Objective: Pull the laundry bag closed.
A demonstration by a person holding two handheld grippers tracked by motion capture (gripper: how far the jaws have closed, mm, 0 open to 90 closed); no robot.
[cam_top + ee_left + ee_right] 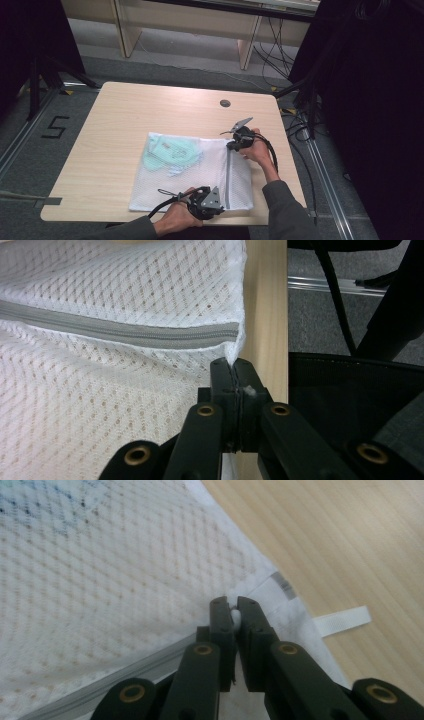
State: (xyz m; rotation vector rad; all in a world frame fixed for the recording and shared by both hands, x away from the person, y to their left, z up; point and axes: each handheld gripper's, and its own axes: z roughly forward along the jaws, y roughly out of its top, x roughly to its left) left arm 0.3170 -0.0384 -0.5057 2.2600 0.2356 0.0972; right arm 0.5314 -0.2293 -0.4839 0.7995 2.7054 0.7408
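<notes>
You have a white mesh bag (pixel 200 175) with a diamond weave and a grey zipper (pixel 120 331), mint-green cloth (pixel 170 152) inside, on a pale wood-grain table (pixel 125 115); 2 black grippers.

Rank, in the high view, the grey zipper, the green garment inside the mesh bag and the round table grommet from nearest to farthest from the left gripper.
From the left gripper at the bag's near edge:
1. Grey zipper, right beside it, running away along the mesh bag.
2. Green garment, inside the bag's far left part.
3. Round grommet, on the bare table near its far edge.
</notes>
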